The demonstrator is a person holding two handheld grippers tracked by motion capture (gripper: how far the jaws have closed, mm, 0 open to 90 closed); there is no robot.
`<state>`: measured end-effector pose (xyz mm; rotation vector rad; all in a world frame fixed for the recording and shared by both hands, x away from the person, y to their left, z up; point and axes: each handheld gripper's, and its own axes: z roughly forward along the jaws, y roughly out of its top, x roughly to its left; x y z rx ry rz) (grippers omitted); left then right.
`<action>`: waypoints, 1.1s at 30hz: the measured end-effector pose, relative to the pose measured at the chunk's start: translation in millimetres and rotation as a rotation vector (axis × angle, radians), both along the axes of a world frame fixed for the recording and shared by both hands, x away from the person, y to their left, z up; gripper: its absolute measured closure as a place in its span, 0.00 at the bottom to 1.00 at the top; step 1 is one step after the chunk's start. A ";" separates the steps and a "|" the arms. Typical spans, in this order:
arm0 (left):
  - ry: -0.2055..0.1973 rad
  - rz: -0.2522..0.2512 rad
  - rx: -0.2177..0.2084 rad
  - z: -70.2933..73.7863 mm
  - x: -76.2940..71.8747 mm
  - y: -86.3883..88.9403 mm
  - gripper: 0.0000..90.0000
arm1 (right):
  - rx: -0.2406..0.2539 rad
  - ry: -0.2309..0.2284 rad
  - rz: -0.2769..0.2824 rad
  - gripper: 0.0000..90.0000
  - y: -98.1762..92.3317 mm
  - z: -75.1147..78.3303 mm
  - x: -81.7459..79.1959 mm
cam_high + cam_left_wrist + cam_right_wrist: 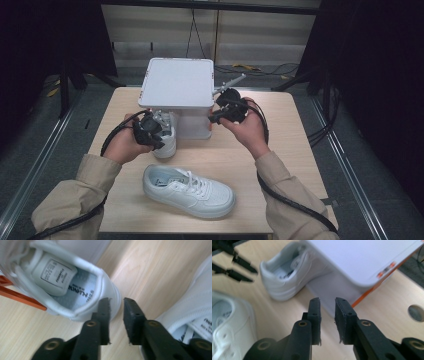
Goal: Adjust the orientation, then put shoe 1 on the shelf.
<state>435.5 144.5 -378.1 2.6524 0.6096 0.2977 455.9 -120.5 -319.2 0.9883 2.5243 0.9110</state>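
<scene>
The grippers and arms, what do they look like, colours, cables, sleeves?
Both grippers, left and right, are black, boxy units, each trailing a thick black cable. Their fingers are flat black pads on black links with brass-coloured rivets. The person wears tan long sleeves with gathered cuffs.

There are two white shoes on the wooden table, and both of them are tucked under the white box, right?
Not quite. One white shoe sits partly under the raised white box, but the other white shoe lies out in the open on the wooden table, nearer the person. The high view shows this. Both are white and both are on the table.
</scene>
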 end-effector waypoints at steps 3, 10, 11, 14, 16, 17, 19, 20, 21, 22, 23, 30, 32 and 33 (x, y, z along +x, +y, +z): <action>0.021 0.010 -0.012 -6.3 -0.5 -0.9 0.90 | 0.022 -0.010 -0.026 0.87 11.0 9.4 15.3; 0.017 -0.007 -0.016 -18.7 2.3 -5.9 0.96 | 0.025 -0.049 -0.074 0.94 26.0 11.6 34.7; 0.019 -0.007 -0.012 -20.8 2.9 -6.4 0.97 | 0.027 -0.050 -0.073 0.95 27.8 10.0 37.4; 0.003 -0.014 0.000 -25.7 3.1 -8.7 0.99 | 0.017 -0.056 -0.090 0.96 33.4 5.4 44.5; -0.018 -0.021 0.015 -28.6 4.0 -10.0 0.99 | 0.018 -0.045 -0.093 0.96 36.7 1.2 48.6; -0.018 -0.021 0.015 -28.6 4.0 -10.0 1.00 | 0.018 -0.045 -0.093 0.96 36.7 1.2 48.6; -0.009 -0.024 0.010 -30.2 4.8 -11.6 1.00 | 0.010 -0.044 -0.096 0.95 40.7 -2.8 51.1; -0.005 -0.020 0.005 -30.6 5.0 -11.8 1.00 | 0.014 -0.032 -0.095 0.95 43.5 -6.3 52.6; 0.004 -0.013 0.000 -30.1 6.7 -11.9 1.00 | 0.021 -0.037 -0.097 0.95 44.6 -7.0 52.7; 0.008 -0.015 0.000 -30.0 7.2 -11.8 1.00 | 0.012 -0.044 -0.090 0.95 45.0 -7.1 53.0; 0.008 -0.015 0.000 -30.0 7.2 -11.8 1.00 | 0.012 -0.044 -0.090 0.95 45.0 -7.1 53.0; -0.038 0.039 0.001 -29.5 14.5 -13.2 1.00 | 0.019 -0.050 -0.100 0.95 47.6 -8.2 54.6; -0.052 0.038 0.006 -26.2 18.6 -18.6 1.00 | 0.020 -0.056 -0.096 0.96 47.4 -8.8 54.8; -0.082 0.036 0.018 -24.8 19.7 -21.1 1.00 | 0.025 -0.054 -0.100 0.96 47.1 -9.1 54.8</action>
